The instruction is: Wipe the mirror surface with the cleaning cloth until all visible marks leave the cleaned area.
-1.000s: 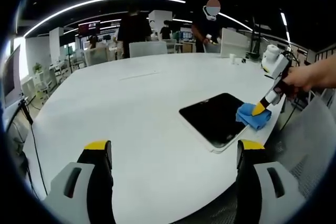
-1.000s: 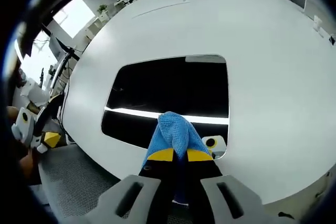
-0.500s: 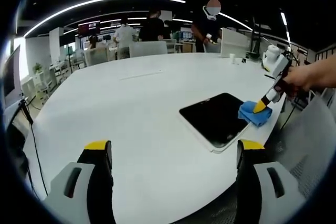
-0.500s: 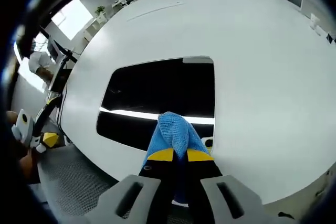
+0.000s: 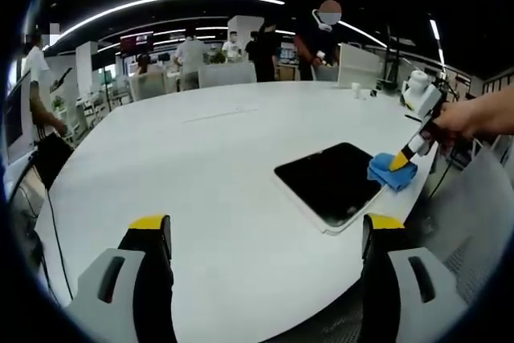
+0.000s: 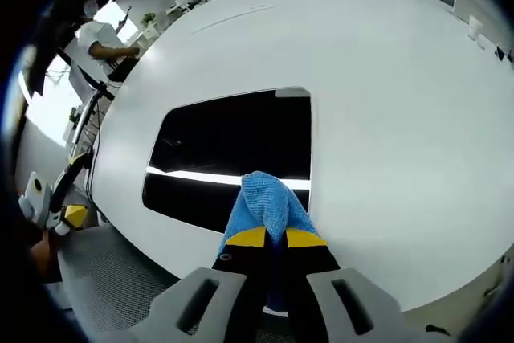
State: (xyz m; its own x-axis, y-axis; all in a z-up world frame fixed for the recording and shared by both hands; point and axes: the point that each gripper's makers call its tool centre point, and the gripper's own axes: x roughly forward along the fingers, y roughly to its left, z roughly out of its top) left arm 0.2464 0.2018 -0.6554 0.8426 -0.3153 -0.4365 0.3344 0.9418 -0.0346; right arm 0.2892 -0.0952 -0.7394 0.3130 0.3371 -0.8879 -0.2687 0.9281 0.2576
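Note:
A dark rectangular mirror [image 5: 329, 182] [image 6: 233, 150] with a pale frame lies flat on the white round table [image 5: 209, 166], near its edge. My right gripper [image 6: 268, 236] [image 5: 399, 161] is shut on a blue cleaning cloth [image 6: 265, 202] [image 5: 391, 174], and the cloth presses on the mirror's edge closest to that gripper. A bright strip of ceiling light reflects across the glass just beyond the cloth. My left gripper [image 5: 265, 226] hangs open over the table's near edge, well short of the mirror, with nothing between its yellow-tipped fingers [image 5: 150, 222].
A person's hand [image 5: 470, 118] holds the right gripper at the table's right side. Grey mesh chairs [image 5: 474, 230] stand close to the table edge. Several people and desks fill the office behind. Small white objects [image 5: 357, 90] sit at the far table edge.
The right gripper has slid the cloth sideways along the mirror's near edge, toward its corner. The left gripper has held still. People in the background have walked about.

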